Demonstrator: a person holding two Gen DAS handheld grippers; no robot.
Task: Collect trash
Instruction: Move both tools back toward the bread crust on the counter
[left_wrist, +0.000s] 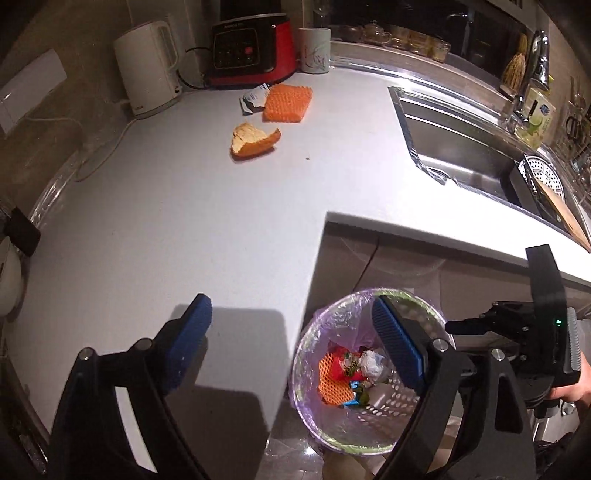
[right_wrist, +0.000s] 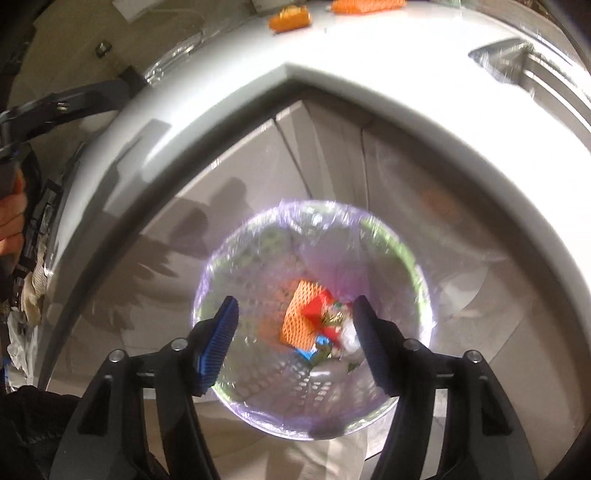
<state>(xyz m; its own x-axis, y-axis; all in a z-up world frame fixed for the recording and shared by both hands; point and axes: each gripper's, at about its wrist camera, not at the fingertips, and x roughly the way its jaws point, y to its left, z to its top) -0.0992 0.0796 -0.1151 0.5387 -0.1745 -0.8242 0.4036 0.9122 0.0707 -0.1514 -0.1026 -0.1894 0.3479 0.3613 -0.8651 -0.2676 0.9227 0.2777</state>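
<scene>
Right tool (right_wrist: 293, 347) spread above crumpled, bright trash (right_wrist: 314, 321).

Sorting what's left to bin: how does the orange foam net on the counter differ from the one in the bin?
The foam net on the counter lies flat and alone beside a torn wrapper; the foam net in the bin sits tilted among other trash. The counter one looks solid and thick, the bin one open-meshed. Both are orange.

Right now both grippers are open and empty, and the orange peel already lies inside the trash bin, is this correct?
Not quite. The orange peel still lies on the white counter, as the left wrist view shows. The left gripper and right gripper are indeed open and empty.
</scene>
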